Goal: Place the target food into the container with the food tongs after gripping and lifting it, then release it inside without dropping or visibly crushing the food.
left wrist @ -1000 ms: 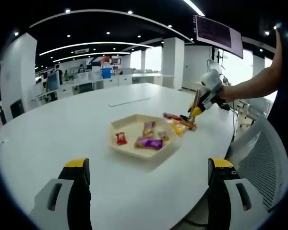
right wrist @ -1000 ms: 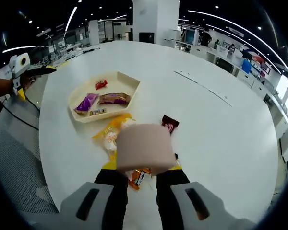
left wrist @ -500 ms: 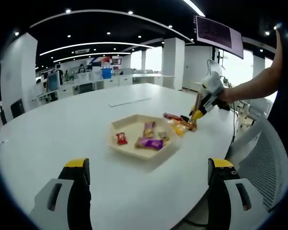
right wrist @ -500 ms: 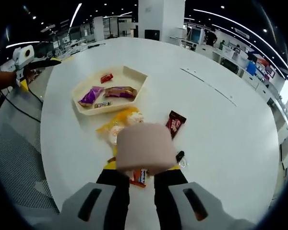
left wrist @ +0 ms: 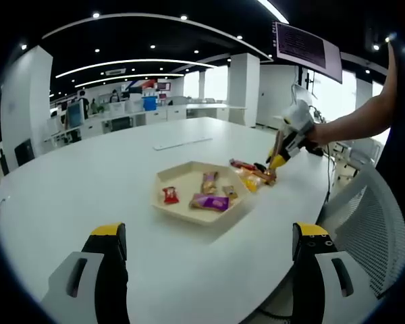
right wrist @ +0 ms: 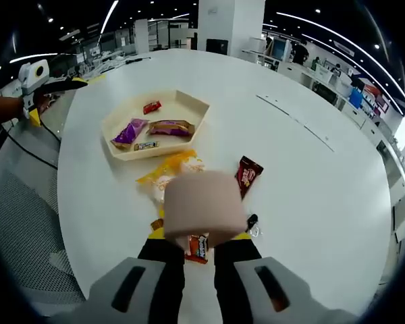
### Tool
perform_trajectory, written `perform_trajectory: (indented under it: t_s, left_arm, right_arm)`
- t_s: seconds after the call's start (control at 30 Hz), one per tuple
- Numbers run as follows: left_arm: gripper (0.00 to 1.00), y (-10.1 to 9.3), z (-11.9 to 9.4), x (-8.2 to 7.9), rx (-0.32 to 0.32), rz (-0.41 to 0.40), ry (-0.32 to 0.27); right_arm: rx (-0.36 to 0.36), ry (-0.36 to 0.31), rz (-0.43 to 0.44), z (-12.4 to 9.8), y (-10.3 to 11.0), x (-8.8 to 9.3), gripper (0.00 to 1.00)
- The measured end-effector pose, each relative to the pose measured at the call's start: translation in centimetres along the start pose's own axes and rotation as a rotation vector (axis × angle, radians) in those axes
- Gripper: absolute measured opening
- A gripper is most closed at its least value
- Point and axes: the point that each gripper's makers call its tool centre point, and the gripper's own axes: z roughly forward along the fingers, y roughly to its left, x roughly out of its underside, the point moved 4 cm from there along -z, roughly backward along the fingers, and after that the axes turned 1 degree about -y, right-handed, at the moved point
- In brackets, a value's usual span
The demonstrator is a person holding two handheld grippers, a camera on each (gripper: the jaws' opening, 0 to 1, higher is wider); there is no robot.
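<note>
- Surface (left wrist: 88,182): large round white top, in an open-plan office with ceiling spotlights, white pillars and desks far behind; a wall screen (left wrist: 307,47) hangs high ahead of the left claw.
- Left claw (left wrist: 206,256): jaws spread wide, nothing between them, hovering near the surface edge. Beige tray (left wrist: 170,204) sits ahead of it, well apart.
- Right claw (right wrist: 199,246): jaws narrow, closed on the handles of food tongs (right wrist: 202,209), whose pale flat end covers the spot just ahead of the jaws.
- Loose snacks lie right at the tong tip: yellow packet (right wrist: 163,177), dark red packet (right wrist: 247,173), orange wrapper (right wrist: 197,247) under the jaws.
- Tray beyond the tongs, to their left.
- Tray count: four packets: one red, one purple, one brown, one small bar.
</note>
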Motion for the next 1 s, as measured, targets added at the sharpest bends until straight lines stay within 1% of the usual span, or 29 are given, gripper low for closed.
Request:
perform_trajectory:
  t_s: [0.07,0.33,0.67,0.8,1.0]
  left_arm:
    - [0.99,-0.1,0.0,-0.1,-0.001,0.001,0.000]
    - [0.99,0.0,0.0,-0.1,-0.002,0.001,-0.001]
    - [0.99,0.0,-0.1,-0.2,-0.005,0.000,-0.010]
    - [0.99,0.0,-0.1,-0.2,-0.005,-0.002,-0.009]
    - [0.99,0.0,-0.1,-0.1,-0.004,0.002,-0.007]
  right_arm:
    - [-0.004,-0.009,0.014,-0.1,-0.2,-0.2,0.15]
    - [-0.024,-0.017,0.023,-0.6,-0.3,-1.1,0.15]
    - [-0.033,-0.023,-0.012,-1.9,-1.4,-3.2,0.15]
    - [-0.041,-0.019,-0.031,-2.4,-1.9,-3.8,0.15]
    - [-0.042,-0.031,-0.040,-3.3,-2.6,-5.0,0.15]
